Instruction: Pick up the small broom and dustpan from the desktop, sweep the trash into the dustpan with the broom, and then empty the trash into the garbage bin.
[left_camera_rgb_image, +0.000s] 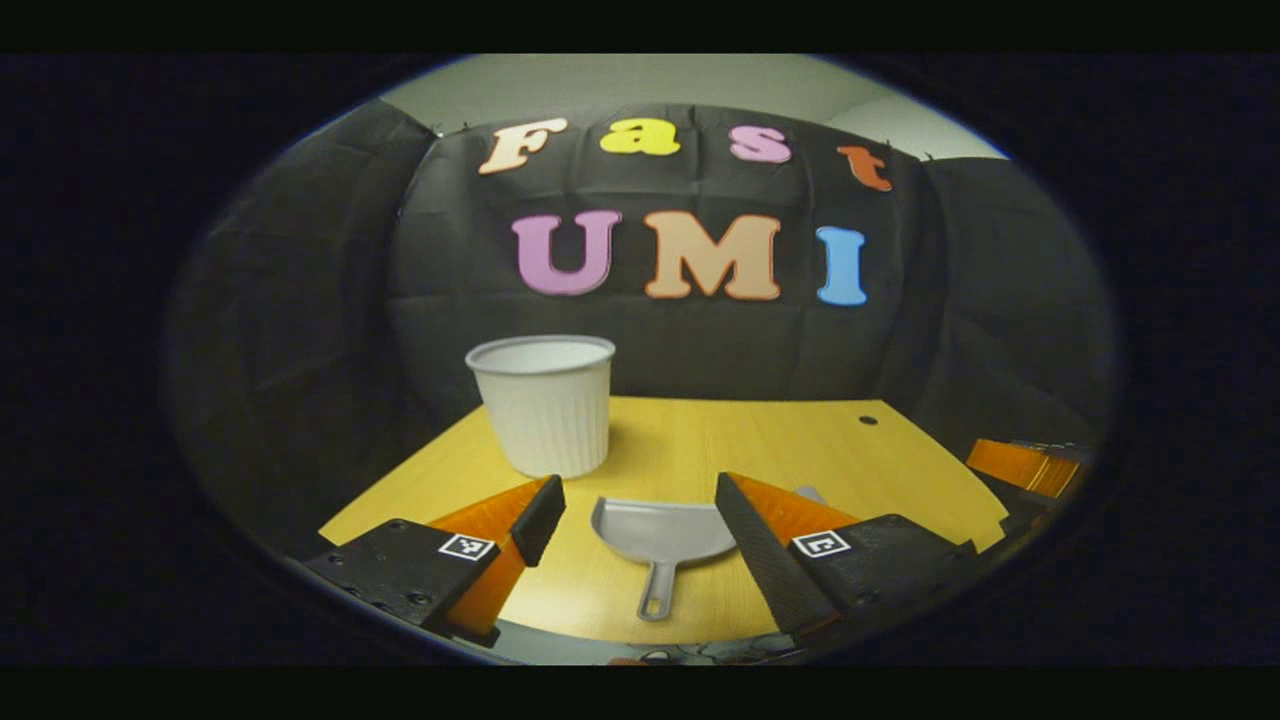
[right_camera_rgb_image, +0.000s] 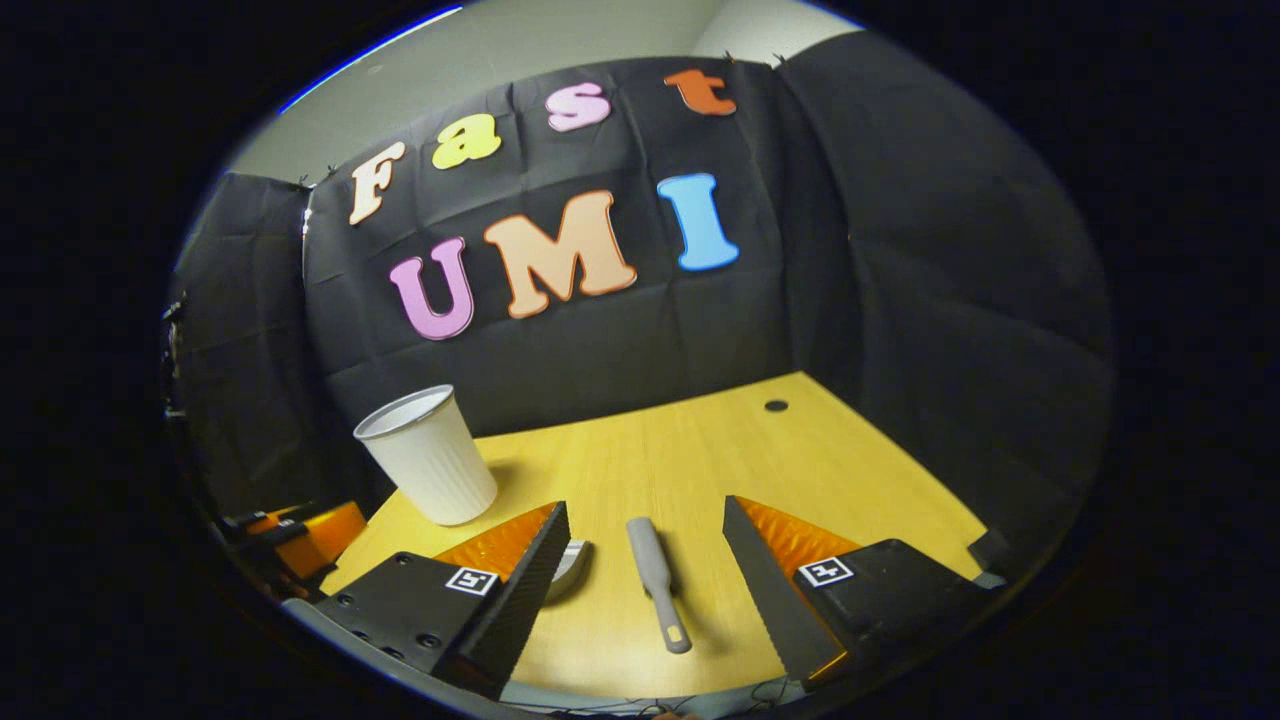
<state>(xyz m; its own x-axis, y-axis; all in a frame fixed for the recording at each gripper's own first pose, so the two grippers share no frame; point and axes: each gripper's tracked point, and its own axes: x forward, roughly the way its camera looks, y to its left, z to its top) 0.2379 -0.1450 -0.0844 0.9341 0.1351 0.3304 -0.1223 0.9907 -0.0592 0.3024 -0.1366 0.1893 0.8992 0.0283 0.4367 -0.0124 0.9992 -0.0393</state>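
A grey dustpan (left_camera_rgb_image: 662, 530) lies flat on the yellow desktop (left_camera_rgb_image: 700, 440), handle toward me. My left gripper (left_camera_rgb_image: 640, 515) hovers open just in front of it, one finger on each side and touching nothing. The small grey broom (right_camera_rgb_image: 655, 575) lies on the desktop in the right gripper view, between the spread fingers of my open right gripper (right_camera_rgb_image: 643, 510). A rim of the dustpan (right_camera_rgb_image: 572, 562) peeks out behind that gripper's left finger. The white ribbed garbage bin (left_camera_rgb_image: 545, 405) stands upright at the back left, also seen as the bin (right_camera_rgb_image: 430, 455).
The black cloth wall closes the desk at the back and on both sides. A small dark hole (right_camera_rgb_image: 776, 405) sits in the desktop far right. The other gripper's orange body shows at the right edge (left_camera_rgb_image: 1025, 465) and at the left edge (right_camera_rgb_image: 300, 535).
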